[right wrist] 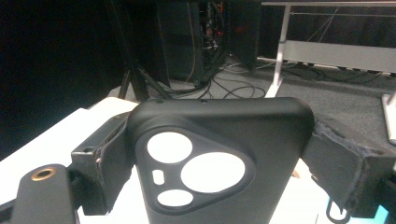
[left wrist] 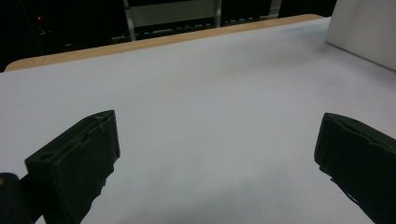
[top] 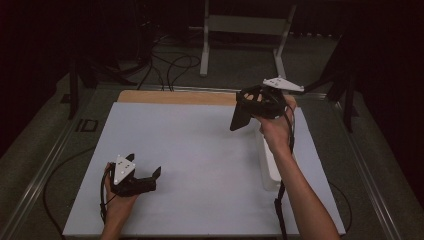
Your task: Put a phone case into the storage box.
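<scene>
Gripping phone case (right wrist: pixel 219 163) | right tongs (right wrist: pixel 219 154) | camera end up

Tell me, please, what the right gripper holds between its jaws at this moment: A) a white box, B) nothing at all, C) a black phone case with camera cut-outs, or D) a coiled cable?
C: in the right gripper view, the right gripper has its jaws closed on both sides of a black phone case with round camera cut-outs, held above the table.

Overhead camera faces forward; gripper cameras skim the table (top: pixel 200 150), seemingly close
</scene>
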The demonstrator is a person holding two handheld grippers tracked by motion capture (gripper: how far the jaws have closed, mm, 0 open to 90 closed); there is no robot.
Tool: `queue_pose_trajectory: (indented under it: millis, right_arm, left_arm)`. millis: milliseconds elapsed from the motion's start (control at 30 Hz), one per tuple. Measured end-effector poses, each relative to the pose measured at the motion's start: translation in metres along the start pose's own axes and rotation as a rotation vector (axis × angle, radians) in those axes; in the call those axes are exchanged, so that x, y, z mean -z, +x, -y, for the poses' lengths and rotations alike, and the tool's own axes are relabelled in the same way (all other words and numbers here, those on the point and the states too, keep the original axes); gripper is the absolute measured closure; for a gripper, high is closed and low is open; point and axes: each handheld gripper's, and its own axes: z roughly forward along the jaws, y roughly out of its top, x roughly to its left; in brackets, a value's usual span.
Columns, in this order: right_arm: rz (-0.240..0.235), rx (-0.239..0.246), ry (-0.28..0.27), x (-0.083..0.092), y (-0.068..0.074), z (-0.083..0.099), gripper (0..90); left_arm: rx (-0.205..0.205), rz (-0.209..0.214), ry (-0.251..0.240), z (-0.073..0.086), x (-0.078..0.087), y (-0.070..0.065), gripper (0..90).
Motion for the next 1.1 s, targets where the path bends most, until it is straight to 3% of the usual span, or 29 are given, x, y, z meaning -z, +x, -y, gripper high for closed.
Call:
queue_pose_trajectory:
  millis: [867, 1100]
  right_arm:
    - [0.088, -0.026, 0.008, 0.0, -0.028, -0.004, 13.8]
    - [0.131, -0.024, 0.01, 0.001, -0.036, -0.004, 13.7]
  left_arm:
    - [-0.001, -0.001, 0.003, 0.0, -0.001, -0.001, 0.6]
    - [-0.001, -0.001, 0.004, 0.0, 0.0, 0.0, 0.6]
